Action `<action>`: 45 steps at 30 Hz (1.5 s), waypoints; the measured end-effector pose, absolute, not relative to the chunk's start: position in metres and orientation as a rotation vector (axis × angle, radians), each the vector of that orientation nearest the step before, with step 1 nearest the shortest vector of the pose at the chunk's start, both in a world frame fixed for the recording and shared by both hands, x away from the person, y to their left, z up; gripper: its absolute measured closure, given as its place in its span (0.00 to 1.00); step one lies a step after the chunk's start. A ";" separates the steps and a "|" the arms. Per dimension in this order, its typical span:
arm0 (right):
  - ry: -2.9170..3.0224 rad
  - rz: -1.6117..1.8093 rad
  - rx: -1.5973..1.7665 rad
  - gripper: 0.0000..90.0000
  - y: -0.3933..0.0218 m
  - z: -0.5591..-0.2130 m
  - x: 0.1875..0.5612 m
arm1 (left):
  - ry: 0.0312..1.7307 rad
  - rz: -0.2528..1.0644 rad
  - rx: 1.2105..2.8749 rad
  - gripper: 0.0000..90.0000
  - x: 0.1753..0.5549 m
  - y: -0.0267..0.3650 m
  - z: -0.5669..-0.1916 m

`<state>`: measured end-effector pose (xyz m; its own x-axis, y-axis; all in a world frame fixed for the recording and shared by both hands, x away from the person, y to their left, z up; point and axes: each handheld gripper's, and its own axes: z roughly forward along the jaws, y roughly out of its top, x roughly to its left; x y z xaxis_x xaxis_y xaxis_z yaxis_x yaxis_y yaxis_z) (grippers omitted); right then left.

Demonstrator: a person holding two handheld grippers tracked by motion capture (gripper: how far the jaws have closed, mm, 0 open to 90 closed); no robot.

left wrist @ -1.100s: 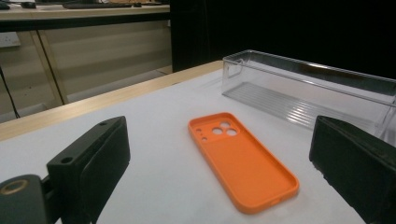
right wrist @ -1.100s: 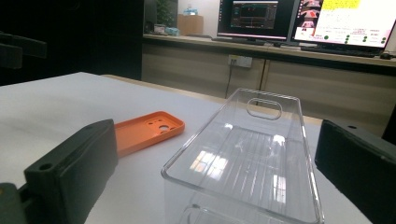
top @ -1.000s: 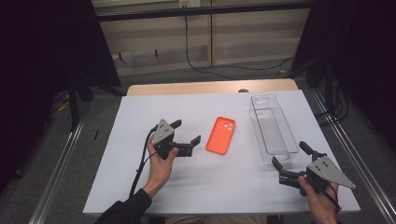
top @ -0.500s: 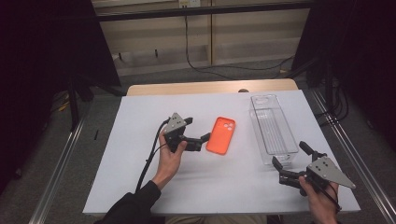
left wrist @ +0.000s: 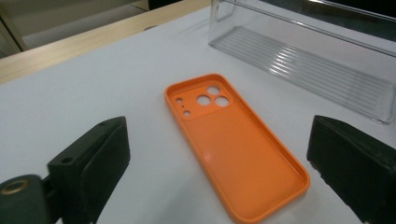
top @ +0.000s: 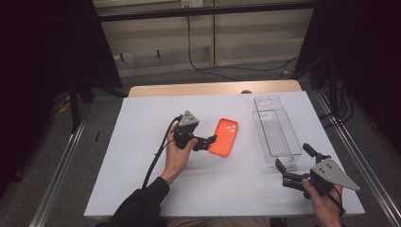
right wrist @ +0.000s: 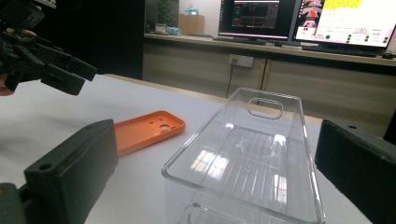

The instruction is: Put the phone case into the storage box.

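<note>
Two tongs are at work over the white counter. The left tongs hang wide apart just beside the orange phone case, which lies flat, hollow side up, near the middle of the counter, well clear of the clear plastic bin to its right. Seen from the left gripper view, the case sits between the spread jaws, untouched. The right tongs, also spread and empty, rest near the bin's close end. The step in hand looks like the approach for a pick. Next, I judge, the left jaws should drop to straddle the case's thin rim and close across its width.
</note>
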<state>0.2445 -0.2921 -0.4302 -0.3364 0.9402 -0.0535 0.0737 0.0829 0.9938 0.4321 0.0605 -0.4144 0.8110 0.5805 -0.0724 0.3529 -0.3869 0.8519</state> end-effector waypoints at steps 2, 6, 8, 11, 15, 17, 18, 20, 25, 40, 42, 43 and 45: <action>1.557 1.358 1.039 0.00 -0.292 -0.430 0.245 | 0.710 0.312 2.024 0.05 0.433 0.057 -0.416; 1.556 1.356 1.037 0.00 -0.292 -0.430 0.244 | 0.722 0.306 2.038 0.04 0.436 0.052 -0.417; 1.554 1.355 1.036 0.00 -0.293 -0.430 0.244 | 0.720 0.318 2.041 0.04 0.437 0.050 -0.419; 1.557 1.356 1.038 0.00 -0.292 -0.430 0.244 | 0.740 0.299 2.043 0.04 0.440 0.046 -0.423; 1.556 1.354 1.038 0.00 -0.292 -0.430 0.244 | 0.752 0.310 2.060 0.04 0.443 0.040 -0.426; 1.556 1.354 1.038 0.00 -0.293 -0.430 0.244 | 0.769 0.324 2.078 0.04 0.445 0.034 -0.428; 1.557 1.356 1.037 0.00 -0.292 -0.430 0.244 | 0.784 0.311 2.093 0.04 0.447 0.028 -0.430; 1.557 1.355 1.036 0.00 -0.293 -0.430 0.244 | 0.787 0.300 2.108 0.04 0.448 0.024 -0.431; 1.558 1.355 1.036 0.00 -0.293 -0.430 0.244 | 0.796 0.260 2.123 0.04 0.452 0.012 -0.435; 1.560 1.359 1.034 0.00 -0.293 -0.431 0.244 | 0.850 0.188 2.217 0.05 0.467 -0.012 -0.439; 1.562 1.356 1.035 0.00 -0.293 -0.431 0.244 | 0.869 0.184 2.227 0.05 0.468 -0.014 -0.439; 1.563 1.357 1.034 0.00 -0.293 -0.431 0.244 | 0.867 0.184 2.218 0.05 0.469 -0.016 -0.439; 1.563 1.357 1.034 0.00 -0.293 -0.431 0.244 | 0.866 0.178 2.235 0.05 0.469 -0.018 -0.439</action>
